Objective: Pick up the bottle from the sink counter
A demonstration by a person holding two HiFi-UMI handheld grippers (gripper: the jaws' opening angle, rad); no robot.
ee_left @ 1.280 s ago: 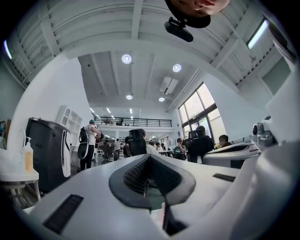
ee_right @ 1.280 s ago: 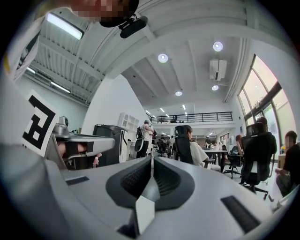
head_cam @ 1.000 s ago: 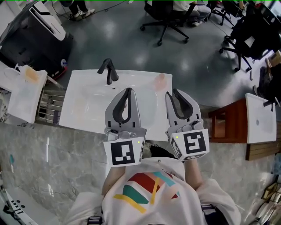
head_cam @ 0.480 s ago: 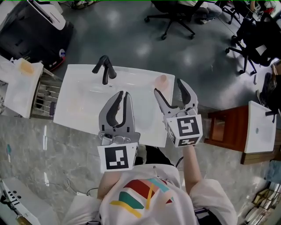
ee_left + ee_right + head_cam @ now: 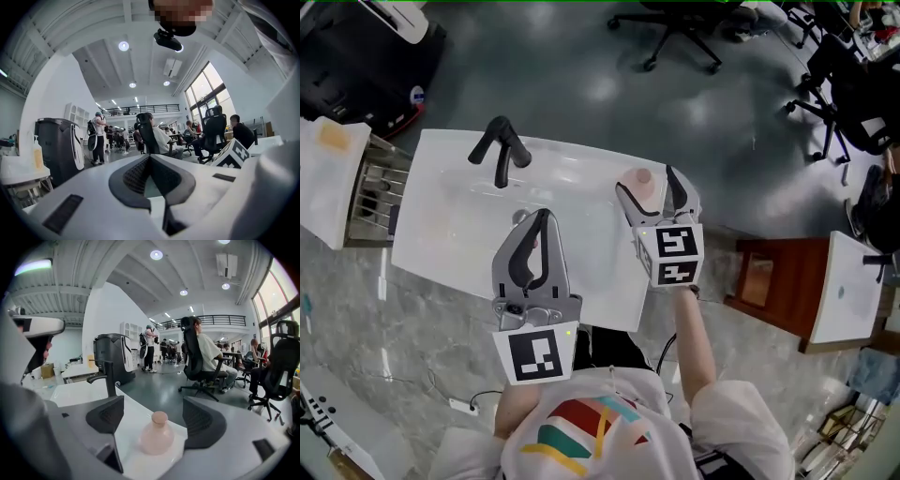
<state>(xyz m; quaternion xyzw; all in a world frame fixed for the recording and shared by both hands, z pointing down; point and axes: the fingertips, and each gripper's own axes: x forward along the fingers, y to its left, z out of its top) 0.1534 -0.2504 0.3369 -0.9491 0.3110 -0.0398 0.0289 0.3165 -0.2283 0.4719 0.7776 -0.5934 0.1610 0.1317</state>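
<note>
Right gripper view: bottle (image 5: 157,437) stands between the right gripper (image 5: 646,186) fingers, pads clear of it, fingers opening. 1 s ago that gripper was clenched over the basin (image 5: 450,216). Now it straddles the bottle at the counter's (image 5: 600,272) back right corner. Likely next: close and lift. Left gripper (image 5: 540,220) is clenched, empty. Basin looks empty. Bottle is opaque pink, so contents can't be told.
</note>
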